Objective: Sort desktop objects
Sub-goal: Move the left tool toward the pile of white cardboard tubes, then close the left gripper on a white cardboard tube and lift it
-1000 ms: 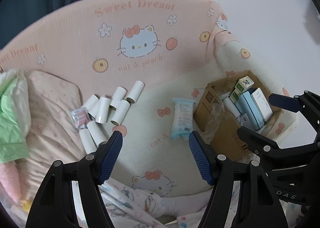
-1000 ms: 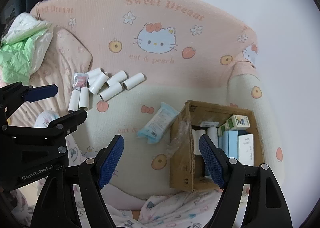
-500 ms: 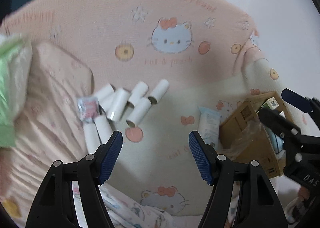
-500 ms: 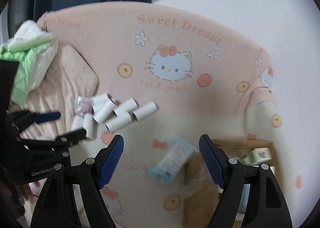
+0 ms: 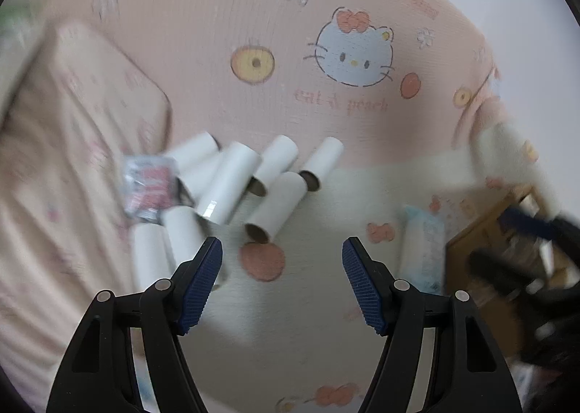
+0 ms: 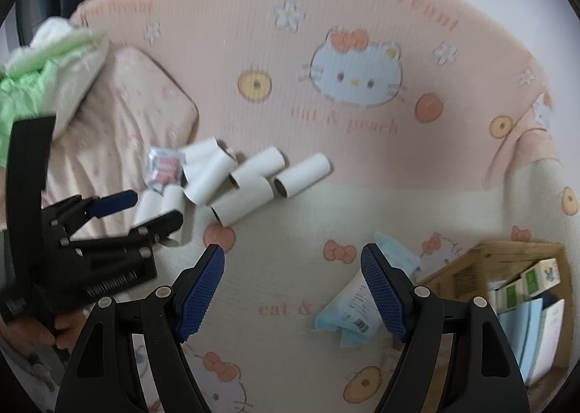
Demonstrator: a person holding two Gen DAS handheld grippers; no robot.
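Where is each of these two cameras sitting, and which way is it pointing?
Left wrist: rides the left gripper, facing down its open fingers at the white tubes.
Right wrist: rides the right gripper, fingers open, facing the blue packet and cardboard box; the left gripper shows at left.
Shared: tubes, packet, box, patterned blanket.

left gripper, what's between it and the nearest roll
In the left wrist view, only bare blanket with a peach print separates the open left gripper from the nearest roll.

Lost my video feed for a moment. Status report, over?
Left gripper and right gripper both open, empty. White tubes loose on mat, untouched. Cardboard box at right. Nothing blocking.
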